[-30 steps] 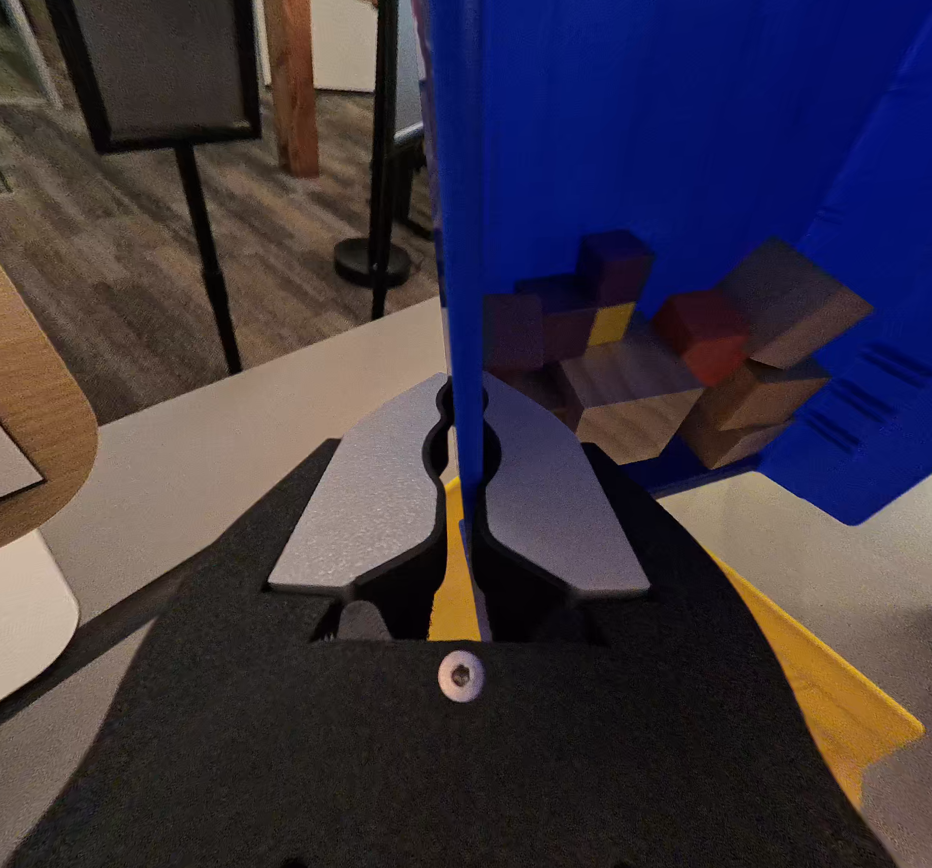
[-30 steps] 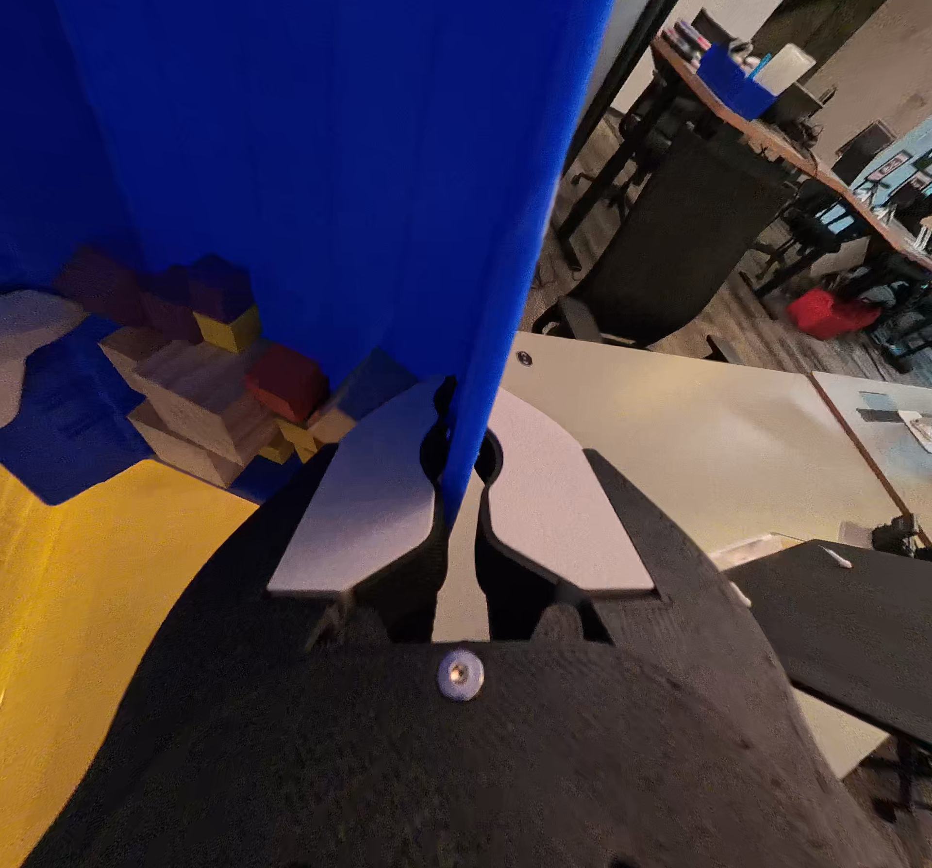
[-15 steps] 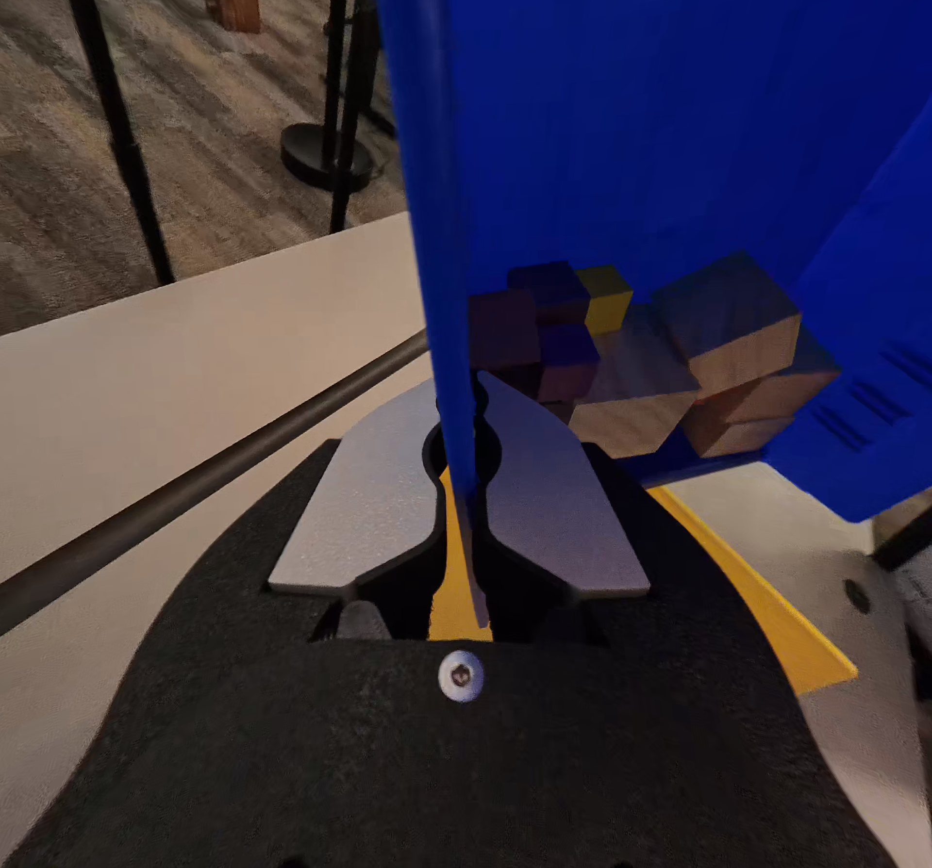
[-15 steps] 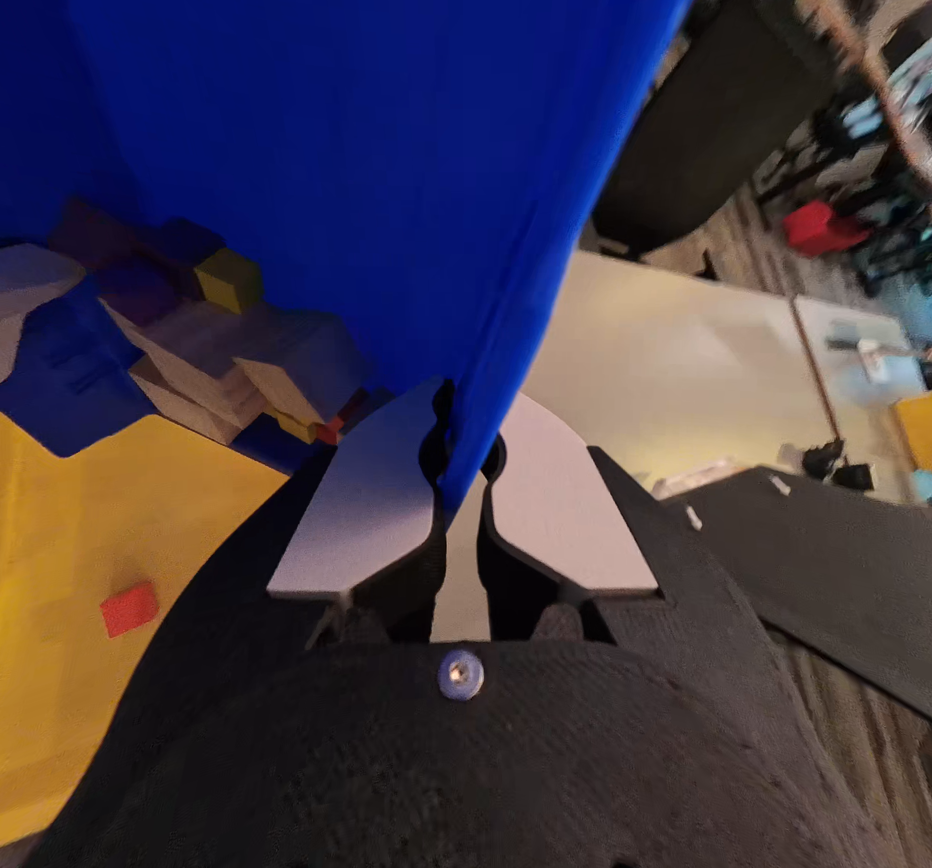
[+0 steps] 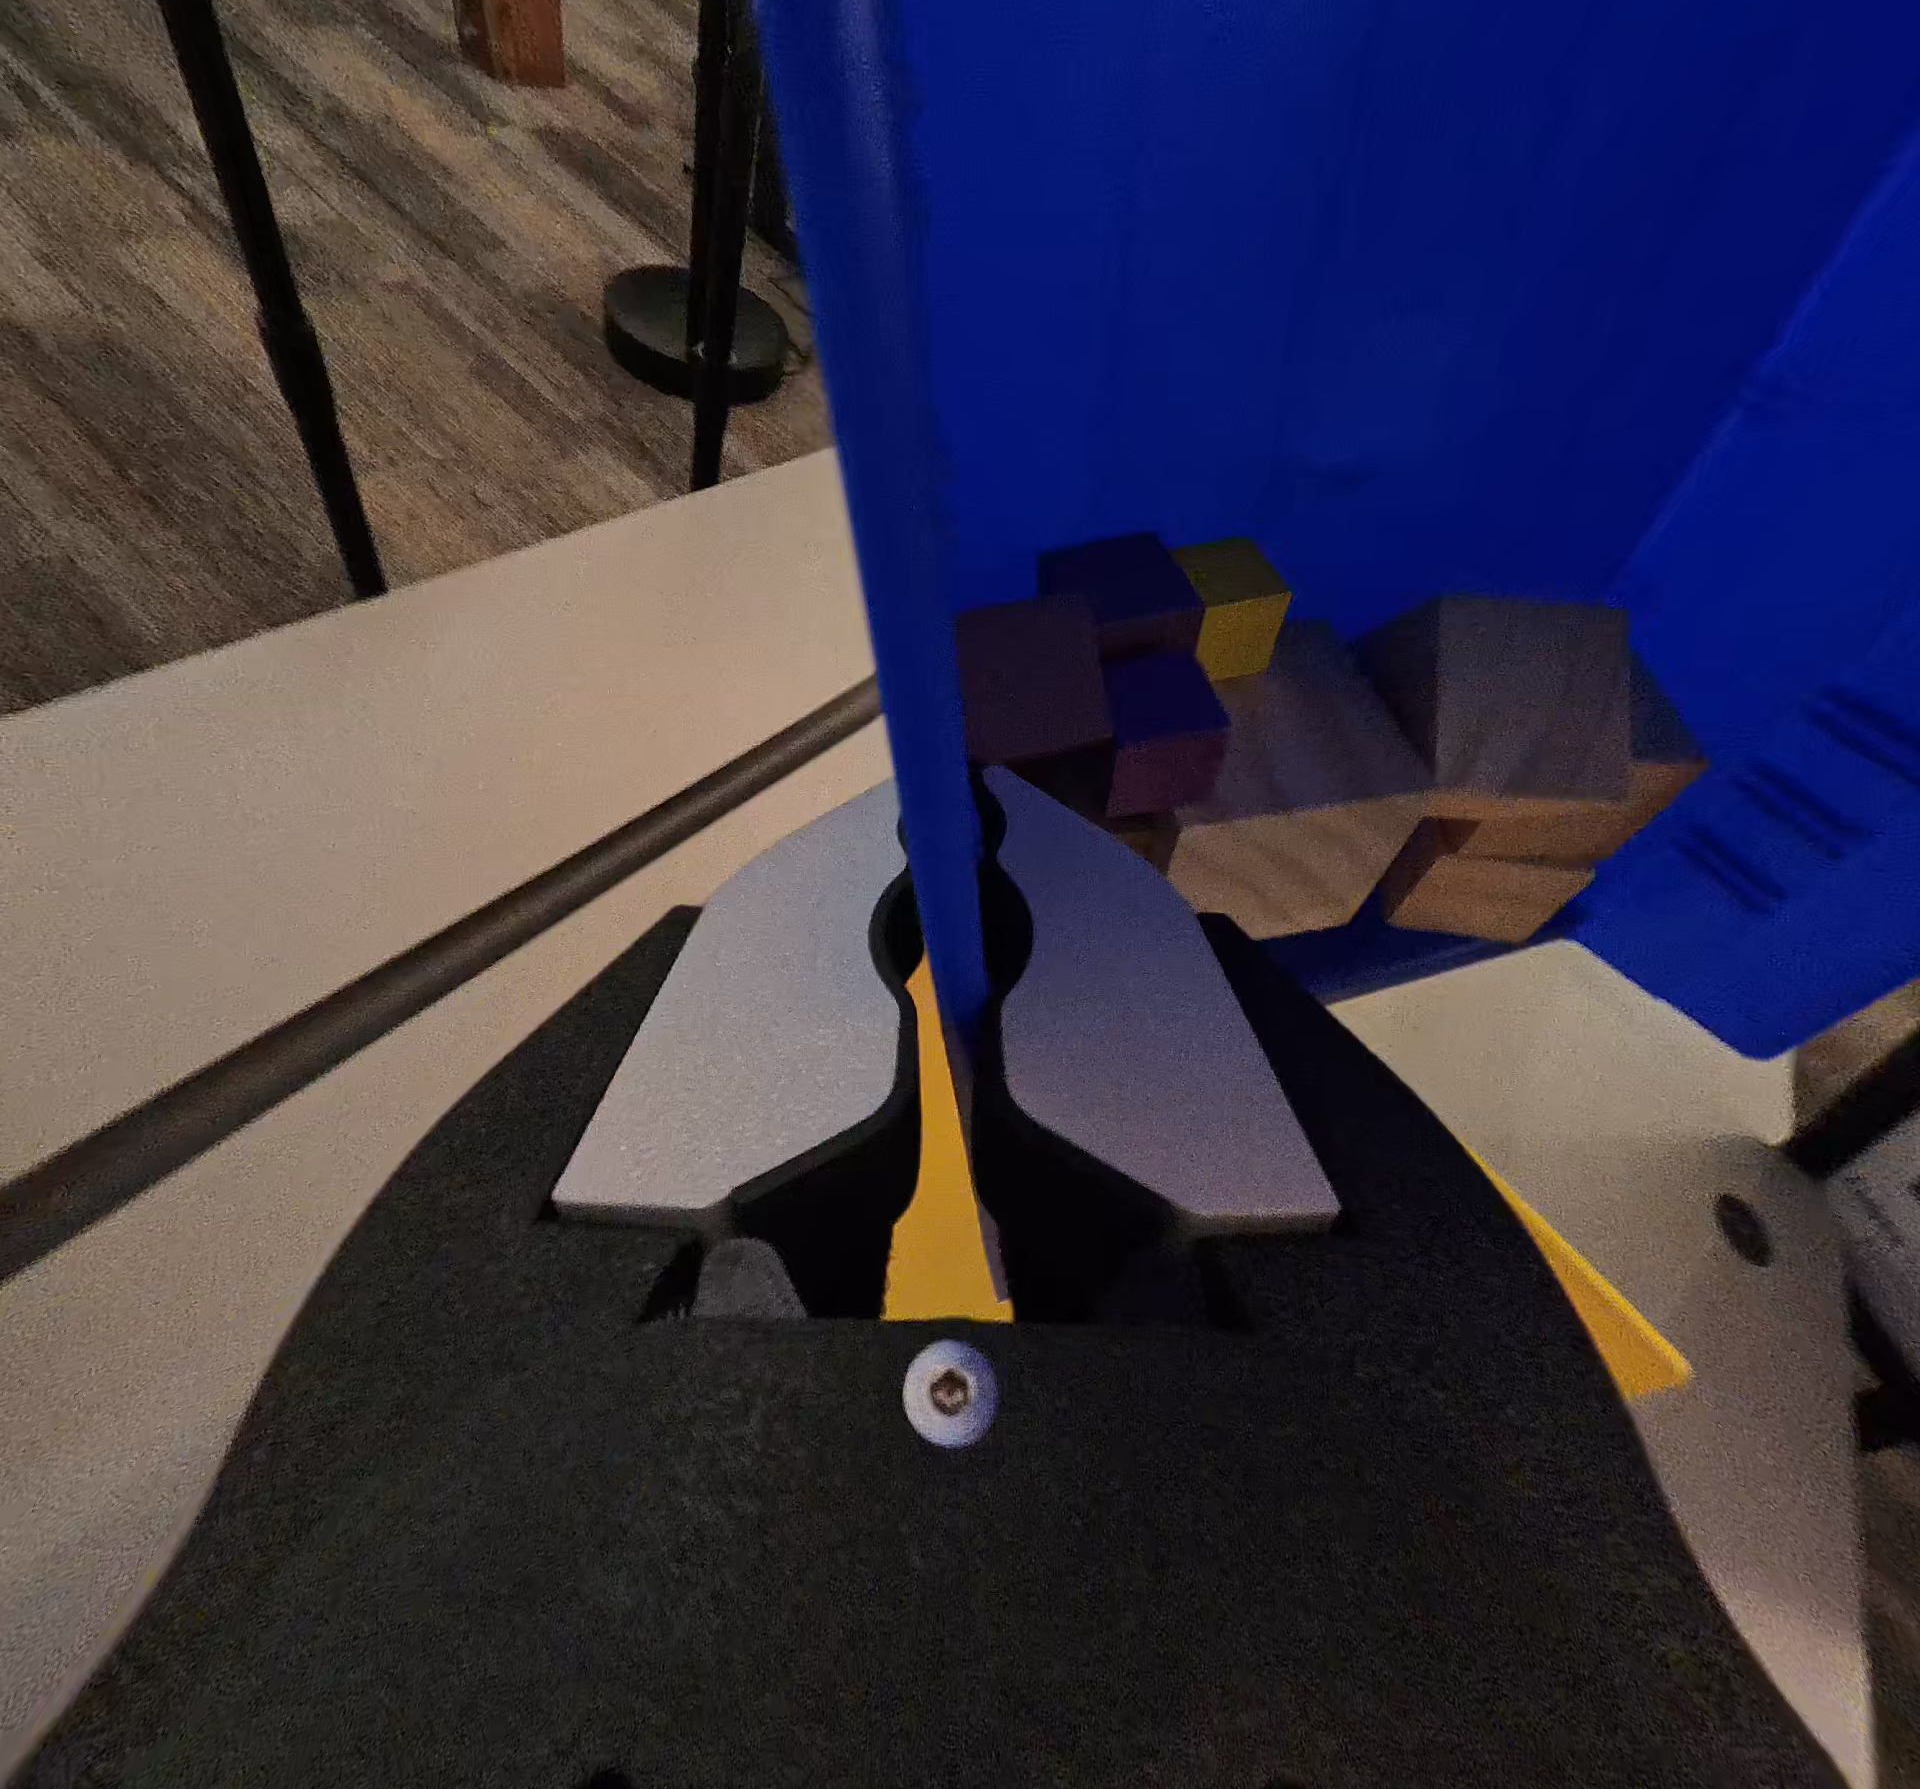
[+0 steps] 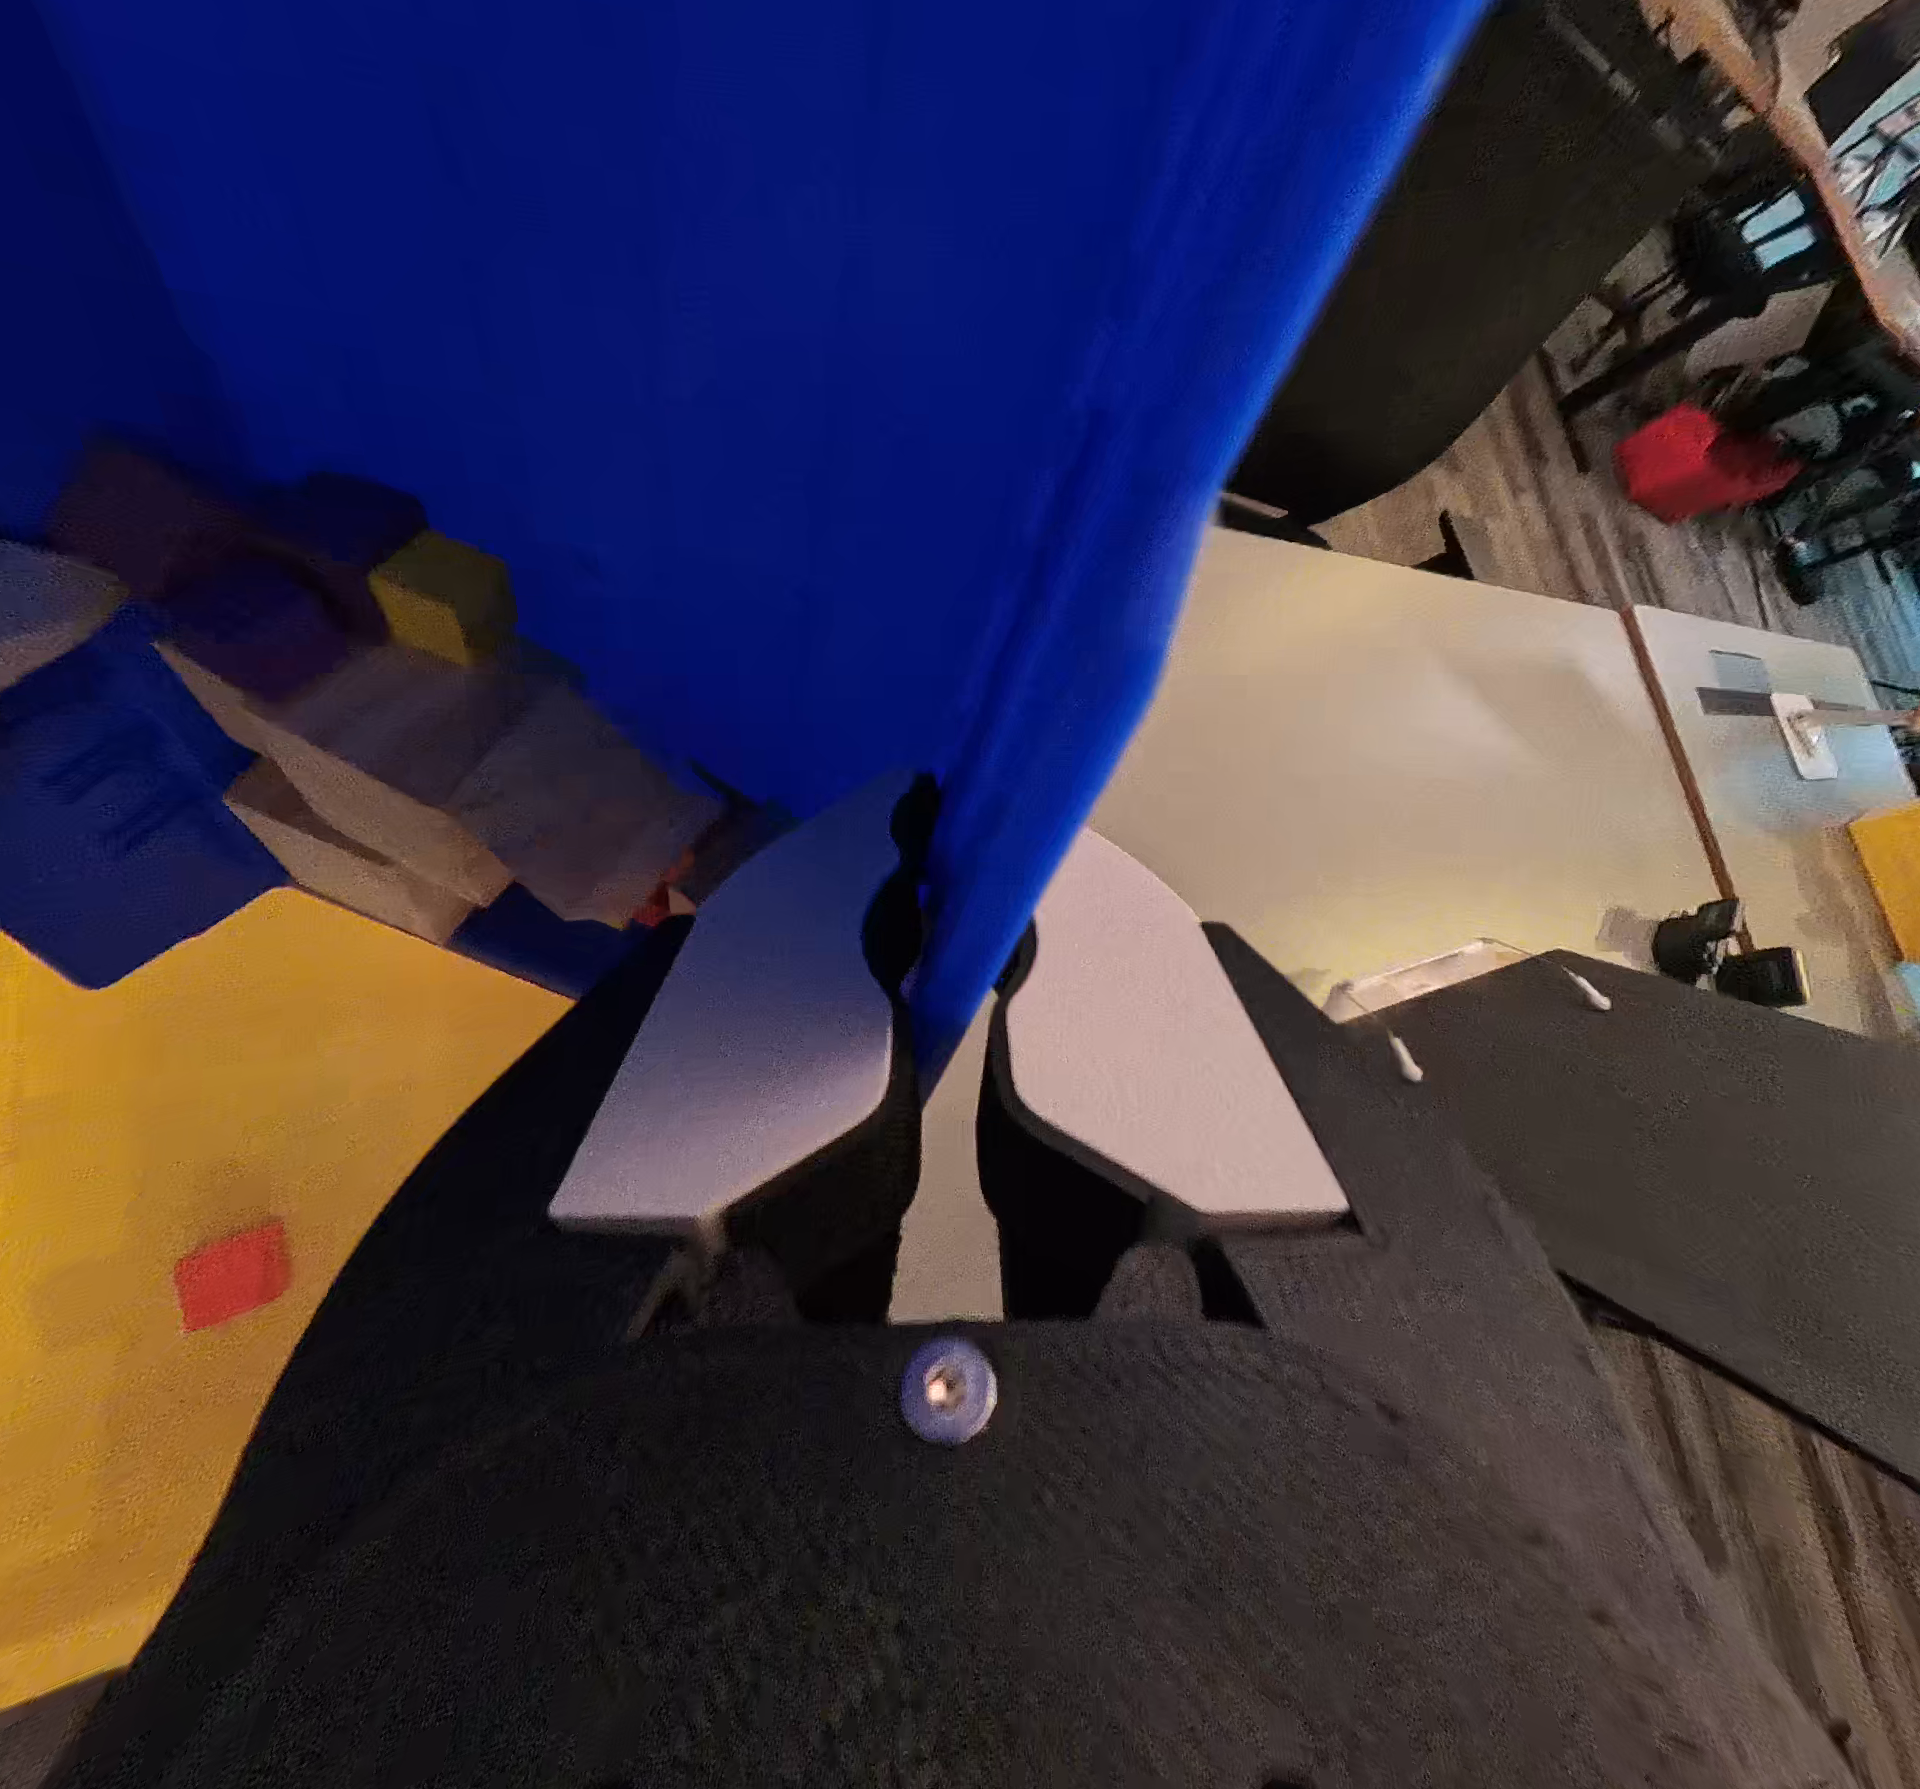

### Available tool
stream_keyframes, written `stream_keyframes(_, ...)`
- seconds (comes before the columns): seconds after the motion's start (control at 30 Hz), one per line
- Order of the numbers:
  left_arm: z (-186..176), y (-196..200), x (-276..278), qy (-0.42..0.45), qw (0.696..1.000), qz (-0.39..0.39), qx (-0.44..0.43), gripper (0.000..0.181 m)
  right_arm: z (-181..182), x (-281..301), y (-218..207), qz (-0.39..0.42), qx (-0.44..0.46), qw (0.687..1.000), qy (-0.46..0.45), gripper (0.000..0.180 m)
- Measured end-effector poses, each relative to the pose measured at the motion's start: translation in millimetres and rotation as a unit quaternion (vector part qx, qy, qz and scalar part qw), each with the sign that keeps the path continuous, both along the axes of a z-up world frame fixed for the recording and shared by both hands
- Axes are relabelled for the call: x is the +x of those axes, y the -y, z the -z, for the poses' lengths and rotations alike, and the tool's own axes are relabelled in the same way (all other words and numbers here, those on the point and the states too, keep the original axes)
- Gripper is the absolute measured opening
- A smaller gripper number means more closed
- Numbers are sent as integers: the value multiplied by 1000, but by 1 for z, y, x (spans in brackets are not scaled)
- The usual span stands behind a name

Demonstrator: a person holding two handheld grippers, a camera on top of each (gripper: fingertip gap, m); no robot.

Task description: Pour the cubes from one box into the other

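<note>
Blue box (image 5: 1351, 233) tipped steep, both grippers' jaws clamped on opposite walls. Yellow box (image 6: 125, 1168) below, 7 o'clock, one red cube (image 6: 231, 1274) landed. Wooden cubes (image 5: 1351, 804) jammed at lip, might dump suddenly, bounce onto desk (image 5: 364, 700).

Left gripper (image 5: 951, 892) clamped tight, right gripper (image 6: 951, 892) likewise, tilted

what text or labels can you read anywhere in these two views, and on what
None can be read.
The blue box, the cubes and the yellow box show no writing.
Raised ridges on the blue box's lip are not letters.
Items on the far desks are too blurred.
</note>
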State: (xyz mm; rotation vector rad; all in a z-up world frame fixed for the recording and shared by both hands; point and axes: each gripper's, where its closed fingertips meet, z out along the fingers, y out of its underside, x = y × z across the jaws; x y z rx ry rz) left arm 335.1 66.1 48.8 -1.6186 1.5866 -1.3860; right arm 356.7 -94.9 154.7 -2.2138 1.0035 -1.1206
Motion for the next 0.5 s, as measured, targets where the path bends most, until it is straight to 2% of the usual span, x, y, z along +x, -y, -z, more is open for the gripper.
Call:
stream_keyframes(0.1, -8, 2, -4, 55, 998, 10, -3, 5, -17, -15, -3, -17, 3, 998, 62, 5)
stream_keyframes(0.23, 4, -2, -5, 9, 1000, 14, -14, 4, -1, -12, -4, -1, -9, 1000, -6, 6)
stream_keyframes(0.33, 0, -5, -3, 34, 999, 14, -28, 5, -14, -17, -13, -13, -27, 998, 46, 6)
stream_keyframes(0.43, 5, -10, -3, 10, 999, 10, -39, 3, 0, -19, -13, 6, -38, 999, -18, 7)
stream_keyframes(0.5, 2, -9, -5, 50, 998, 26, -28, 5, -10, -24, -17, -13, -36, 999, 22, 7)
